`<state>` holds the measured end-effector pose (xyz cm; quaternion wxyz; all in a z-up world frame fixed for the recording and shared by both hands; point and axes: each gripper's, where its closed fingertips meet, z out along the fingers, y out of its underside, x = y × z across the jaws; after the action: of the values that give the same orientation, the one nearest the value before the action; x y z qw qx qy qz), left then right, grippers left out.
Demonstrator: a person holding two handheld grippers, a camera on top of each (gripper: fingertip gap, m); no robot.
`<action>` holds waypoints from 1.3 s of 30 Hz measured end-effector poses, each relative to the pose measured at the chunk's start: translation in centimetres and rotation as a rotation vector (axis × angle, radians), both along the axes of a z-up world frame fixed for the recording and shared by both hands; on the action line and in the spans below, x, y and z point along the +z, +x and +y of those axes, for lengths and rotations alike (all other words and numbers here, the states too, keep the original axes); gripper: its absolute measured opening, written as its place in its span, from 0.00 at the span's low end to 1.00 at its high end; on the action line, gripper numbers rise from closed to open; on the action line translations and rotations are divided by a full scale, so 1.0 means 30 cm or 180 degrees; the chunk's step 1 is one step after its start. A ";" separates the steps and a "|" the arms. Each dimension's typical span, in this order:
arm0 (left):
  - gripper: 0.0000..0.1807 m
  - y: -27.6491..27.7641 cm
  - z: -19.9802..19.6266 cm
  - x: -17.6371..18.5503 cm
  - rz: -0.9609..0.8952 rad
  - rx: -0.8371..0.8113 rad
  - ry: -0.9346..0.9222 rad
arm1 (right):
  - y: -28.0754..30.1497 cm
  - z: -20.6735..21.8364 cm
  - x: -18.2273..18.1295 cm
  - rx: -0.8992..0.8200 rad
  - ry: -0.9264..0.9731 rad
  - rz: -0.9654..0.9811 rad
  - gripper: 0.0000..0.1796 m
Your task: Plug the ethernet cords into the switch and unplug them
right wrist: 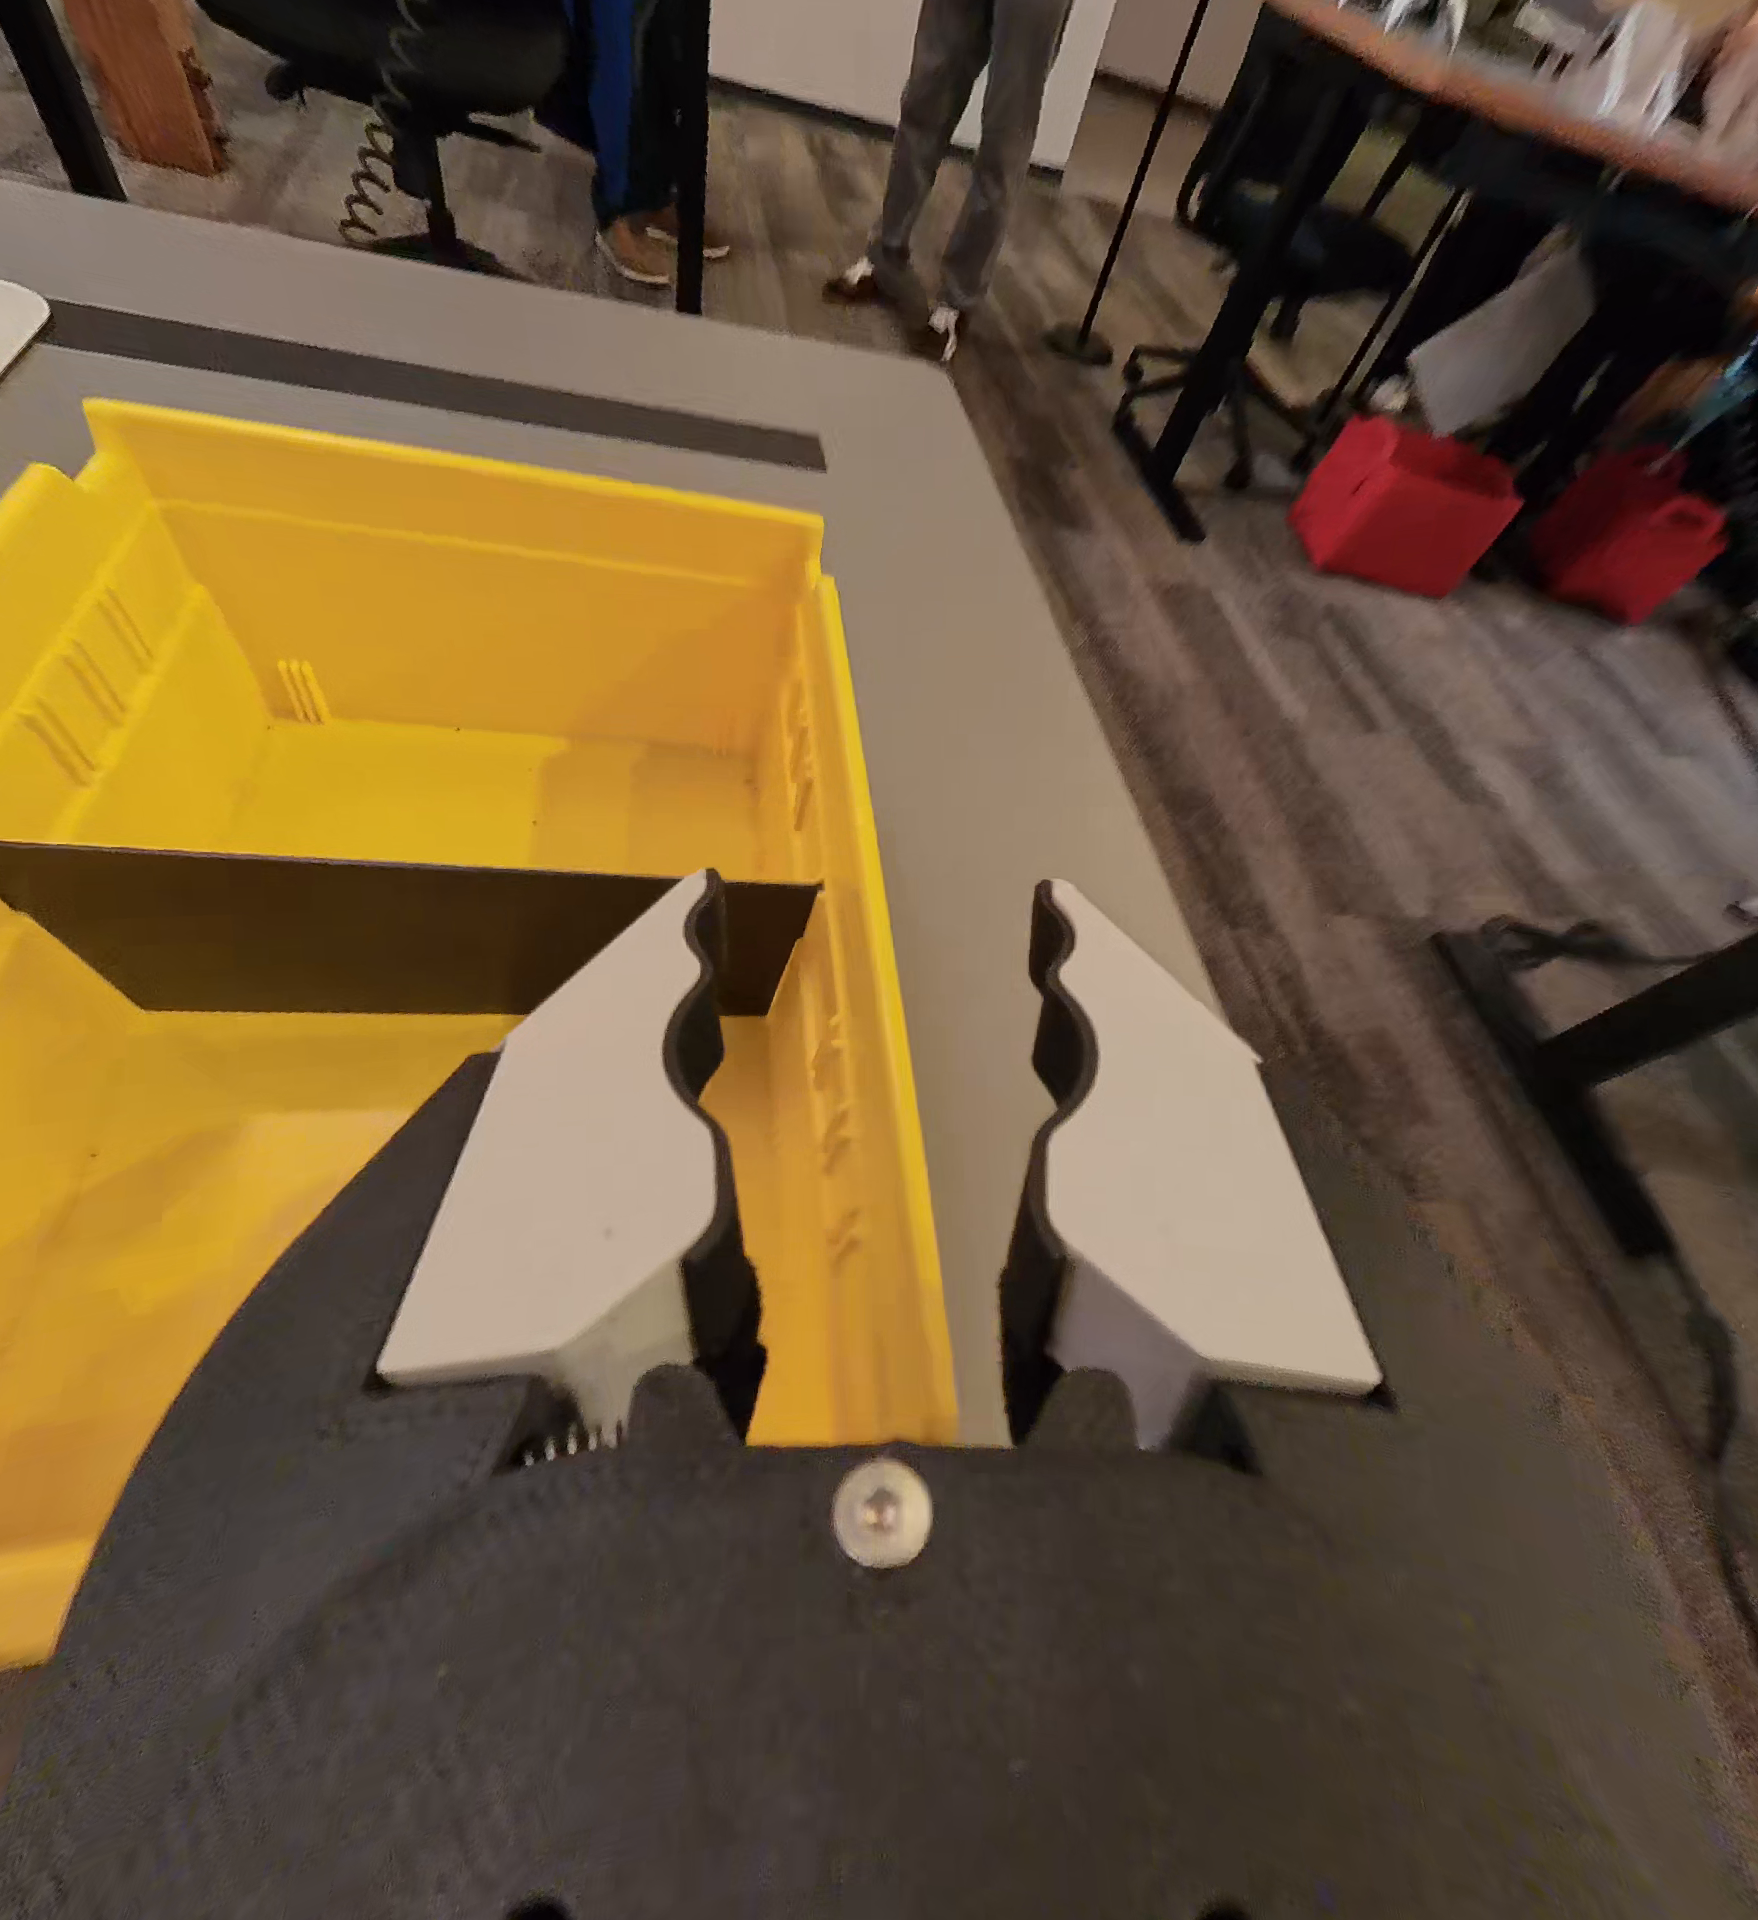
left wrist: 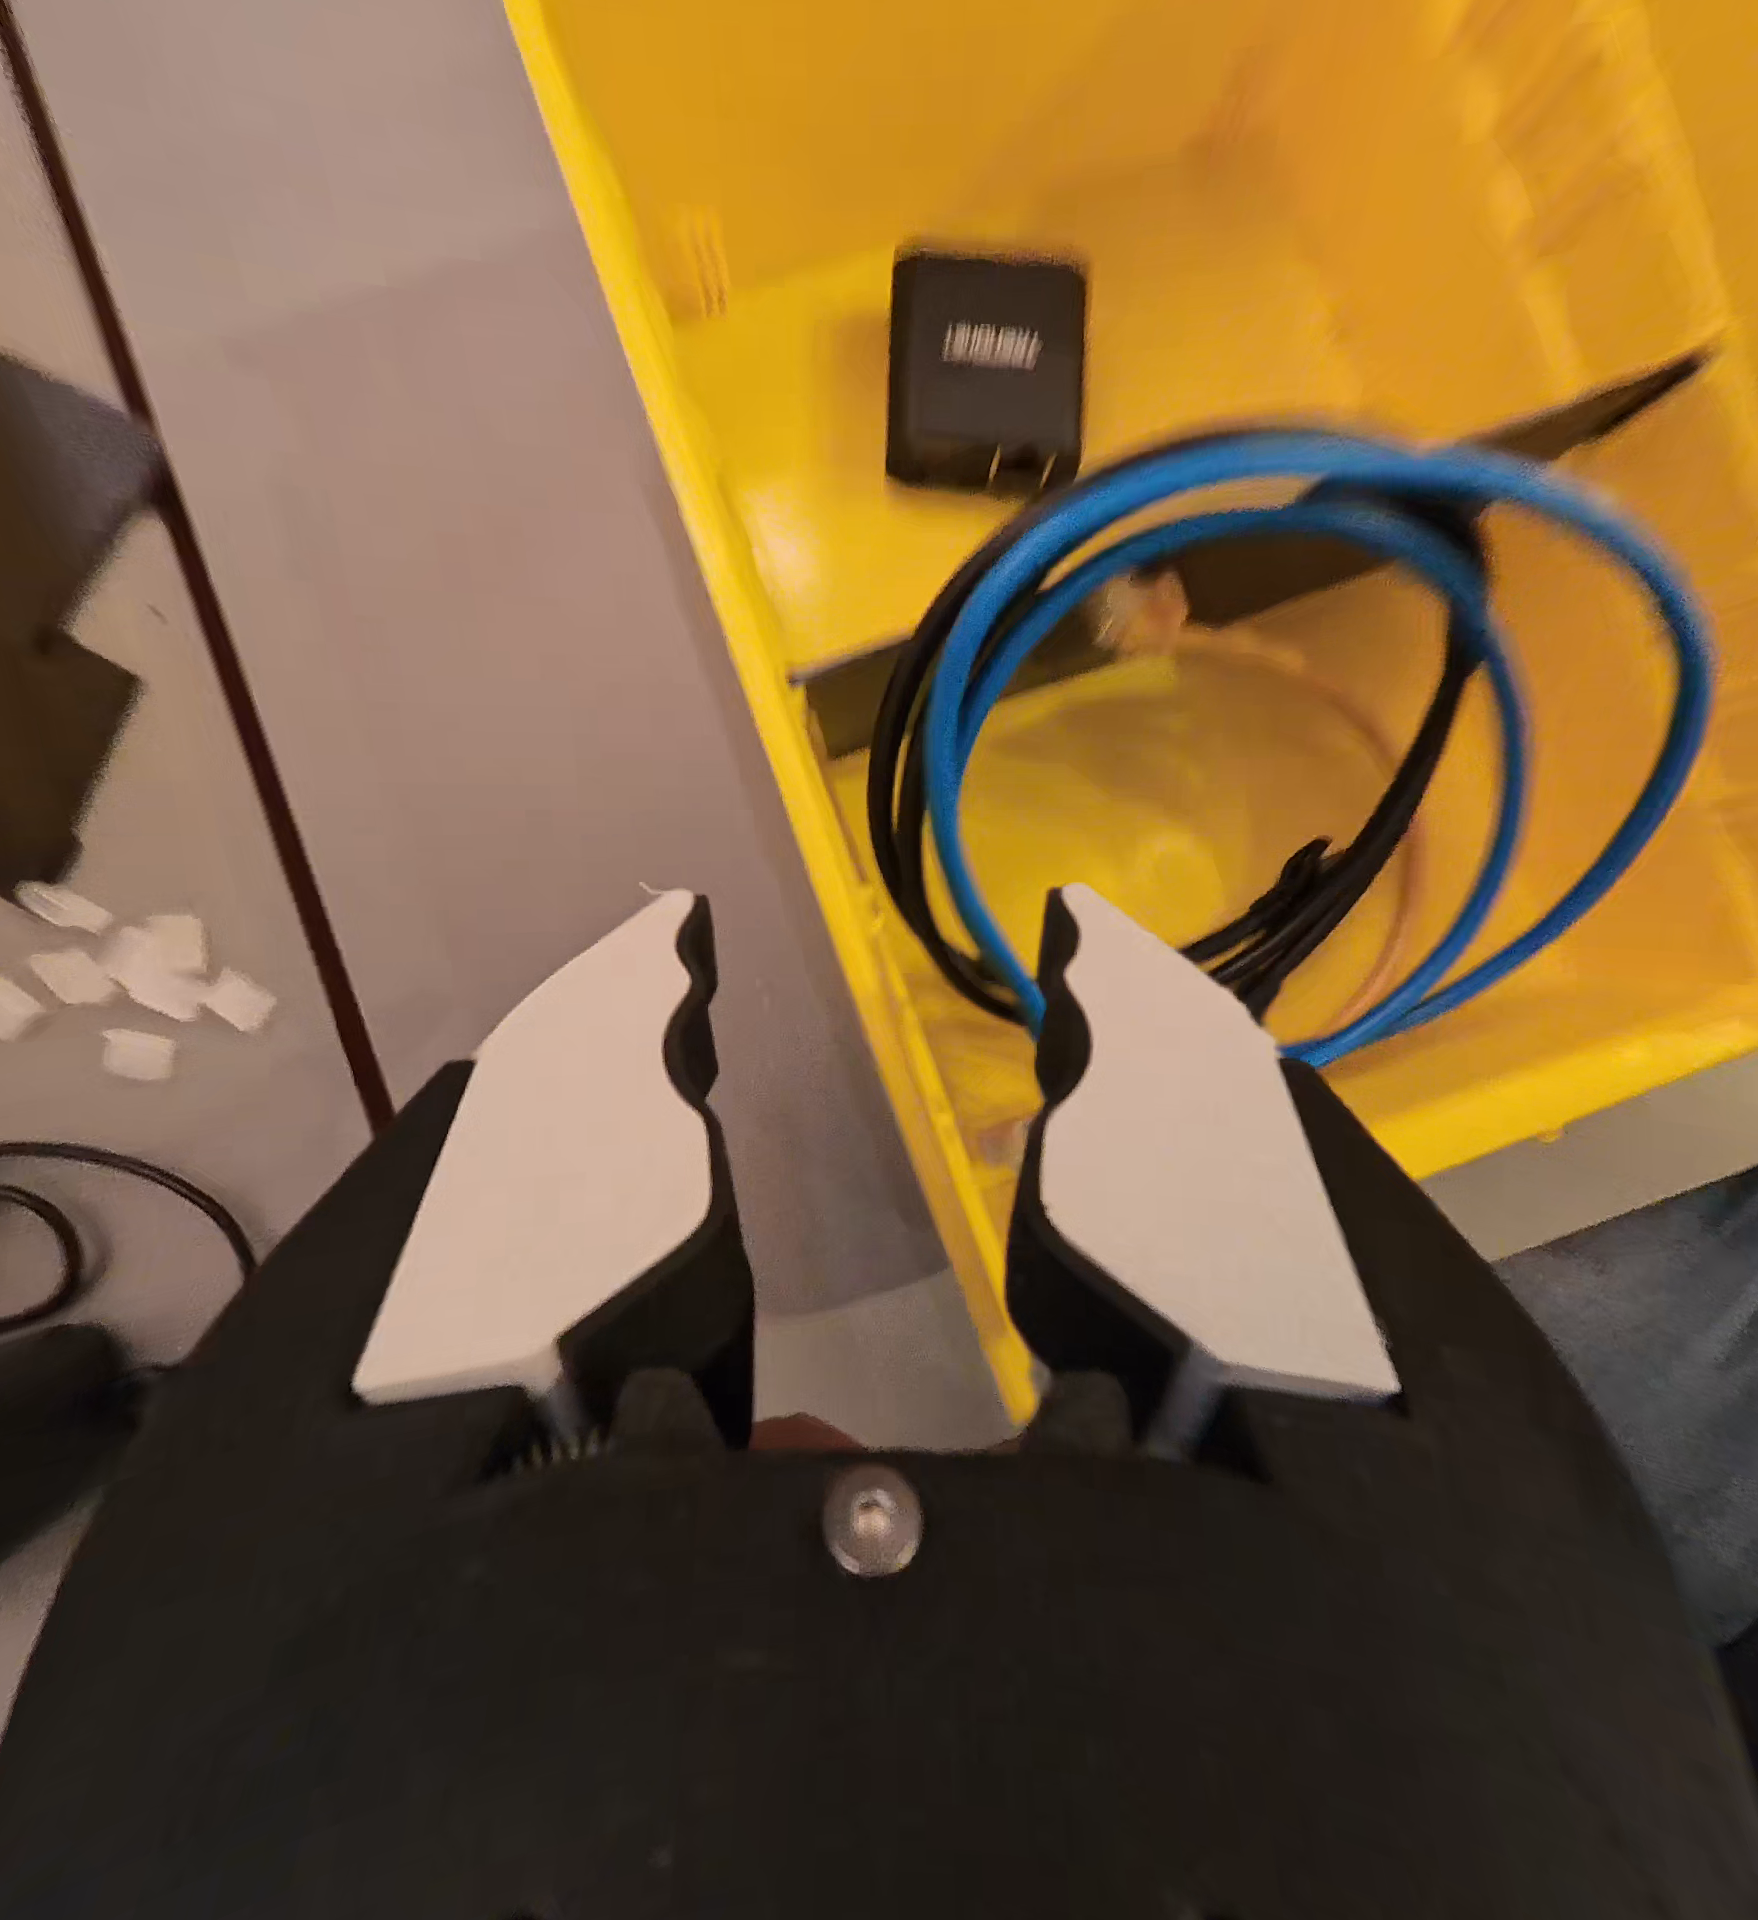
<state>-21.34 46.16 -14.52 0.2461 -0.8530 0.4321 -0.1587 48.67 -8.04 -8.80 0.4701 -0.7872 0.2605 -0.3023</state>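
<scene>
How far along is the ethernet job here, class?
Nothing looks done: the coiled blue cord still sits bundled with black cable in the yellow bin. In hand: nothing, since the left tool and right tool are both open and empty. No switch is visible; all plugging and unplugging remains.

Left black gripper with grey fingers (left wrist: 875, 904) held with jaws spread, empty; right black-and-grey gripper (right wrist: 875, 894) likewise parted, gripping nothing.

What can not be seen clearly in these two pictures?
- Switch: in neither view.
- Blue cord plugs: left wrist view, motion blur; lower loop behind the left gripper finger.
- Bin near compartment: right wrist view, partly covered by the right gripper.
</scene>
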 end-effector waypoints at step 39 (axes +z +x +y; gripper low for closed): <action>0.33 0.626 -0.094 0.136 0.1218 -0.1973 -0.0325 | -1.077 0.807 0.196 0.3606 0.0054 -0.0512 0.35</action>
<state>-2.55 43.35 -10.43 0.0581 -0.7070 0.6997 -0.0846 16.35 16.16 -2.91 0.5835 -0.7747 -0.2363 -0.0599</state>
